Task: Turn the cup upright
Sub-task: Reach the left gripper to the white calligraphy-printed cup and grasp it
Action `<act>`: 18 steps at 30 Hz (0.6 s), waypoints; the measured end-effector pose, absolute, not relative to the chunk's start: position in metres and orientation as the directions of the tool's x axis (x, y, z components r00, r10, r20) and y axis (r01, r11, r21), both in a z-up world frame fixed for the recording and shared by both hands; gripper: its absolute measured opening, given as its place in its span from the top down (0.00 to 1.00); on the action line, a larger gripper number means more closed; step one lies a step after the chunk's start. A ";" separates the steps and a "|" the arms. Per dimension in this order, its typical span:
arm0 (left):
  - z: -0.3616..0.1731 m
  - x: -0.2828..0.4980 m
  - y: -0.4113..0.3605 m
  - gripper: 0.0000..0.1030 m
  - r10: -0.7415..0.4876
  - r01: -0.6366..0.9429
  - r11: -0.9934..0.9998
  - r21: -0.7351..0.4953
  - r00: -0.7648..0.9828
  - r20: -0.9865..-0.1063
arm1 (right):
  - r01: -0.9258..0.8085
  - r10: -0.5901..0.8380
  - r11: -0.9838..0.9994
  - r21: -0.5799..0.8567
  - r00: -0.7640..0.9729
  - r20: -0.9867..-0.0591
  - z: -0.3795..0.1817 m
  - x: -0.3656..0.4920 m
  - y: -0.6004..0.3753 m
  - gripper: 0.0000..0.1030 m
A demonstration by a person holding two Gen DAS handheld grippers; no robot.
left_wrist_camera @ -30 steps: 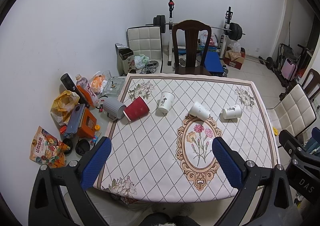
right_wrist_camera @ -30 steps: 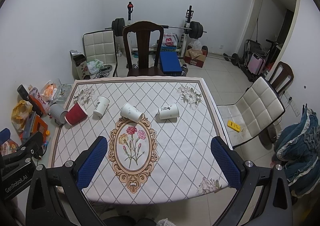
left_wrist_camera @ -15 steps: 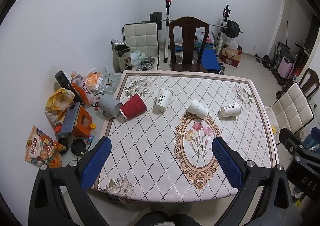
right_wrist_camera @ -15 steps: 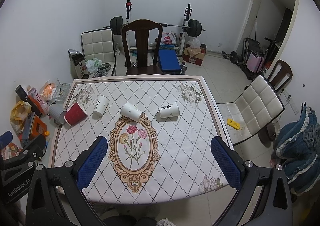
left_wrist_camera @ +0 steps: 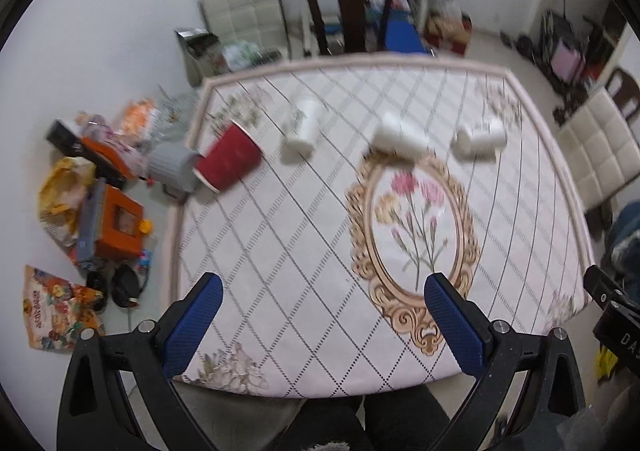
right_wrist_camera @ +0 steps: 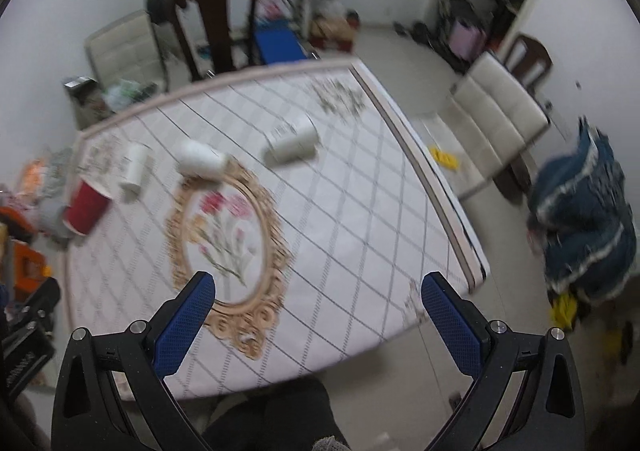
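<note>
Both tongs have just dipped lower and closer to the table than they were a moment ago, and the pictures are now blurry, so I think the hands are moving fast to start the job. No cup has been touched yet. The left tongs are wide, with nothing between the blue pads, and the right tongs are wide and hold nothing too. Far ahead of the left tongs lie four cups on their sides: a red cup off to the left by the table edge, then a white cup, a middle white cup just past the flower oval, and a right white cup. The right white cup sits straight ahead of the right tongs, well apart from them. The white cups have dark marks, too blurry to read. Beside the left tongs, the other tool's black body shows the letters "DAS".
</note>
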State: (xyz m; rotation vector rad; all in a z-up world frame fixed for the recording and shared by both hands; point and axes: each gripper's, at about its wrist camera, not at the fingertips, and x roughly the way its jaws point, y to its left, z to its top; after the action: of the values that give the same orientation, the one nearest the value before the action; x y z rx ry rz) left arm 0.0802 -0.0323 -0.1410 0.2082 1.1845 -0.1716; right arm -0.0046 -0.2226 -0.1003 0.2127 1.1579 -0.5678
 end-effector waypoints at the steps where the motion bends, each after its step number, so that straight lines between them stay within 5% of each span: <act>1: -0.151 0.084 -0.039 0.00 -0.016 0.255 0.964 0.079 0.351 -0.936 | 0.536 -0.306 0.834 -0.134 0.246 -0.920 -0.118 -0.004 -0.231 0.00; 18: -0.224 0.167 -0.198 0.00 0.087 0.486 0.841 0.238 0.313 -0.946 | 0.586 -0.151 0.803 -0.108 0.024 -0.988 -0.261 0.054 -0.359 0.00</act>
State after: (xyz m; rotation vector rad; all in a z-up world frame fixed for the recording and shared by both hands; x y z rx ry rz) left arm 0.1673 -0.1975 -0.2241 0.5430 1.2399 -0.2808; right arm 0.0540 -0.3594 -0.2607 0.3759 1.4425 -0.5912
